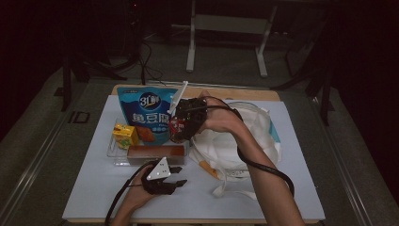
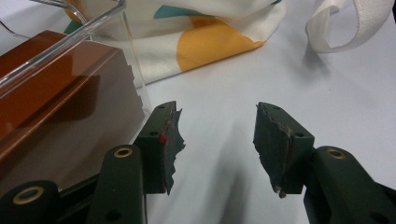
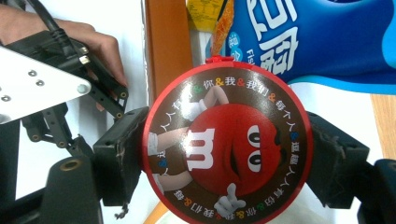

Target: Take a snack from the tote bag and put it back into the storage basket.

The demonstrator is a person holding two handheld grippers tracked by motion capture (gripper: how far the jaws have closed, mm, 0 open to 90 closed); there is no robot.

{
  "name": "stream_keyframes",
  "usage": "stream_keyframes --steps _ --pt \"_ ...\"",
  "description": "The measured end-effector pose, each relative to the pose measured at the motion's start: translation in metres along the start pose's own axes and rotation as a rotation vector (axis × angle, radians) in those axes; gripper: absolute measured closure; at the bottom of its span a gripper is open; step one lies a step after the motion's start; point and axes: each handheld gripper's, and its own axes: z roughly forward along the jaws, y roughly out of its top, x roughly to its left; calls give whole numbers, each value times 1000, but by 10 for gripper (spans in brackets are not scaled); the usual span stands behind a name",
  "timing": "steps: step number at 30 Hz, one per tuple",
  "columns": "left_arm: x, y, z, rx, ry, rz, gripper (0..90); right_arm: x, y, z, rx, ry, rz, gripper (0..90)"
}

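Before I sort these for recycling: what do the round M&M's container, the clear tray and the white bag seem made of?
M&M's container: glossy printed lid with a red rim, probably plastic or tin.
Clear tray: see-through with bright edges, likely rigid plastic.
White bag: matte, creased, woven-looking straps, apparently cloth.

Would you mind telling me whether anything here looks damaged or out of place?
The pads of the left gripper look worn: their black rubber edges are ragged and torn, with a strip hanging loose. Otherwise nothing stands out; the right gripper holds the round M&M's tin squarely, and the clear tray sits flat on the table.
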Motion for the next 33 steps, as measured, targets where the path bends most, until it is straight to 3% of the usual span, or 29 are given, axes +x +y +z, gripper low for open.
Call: stream_keyframes --steps 33 --pt "0 0 0 -2 -1 -1 501 -12 3 15 -2 -14 33 238"
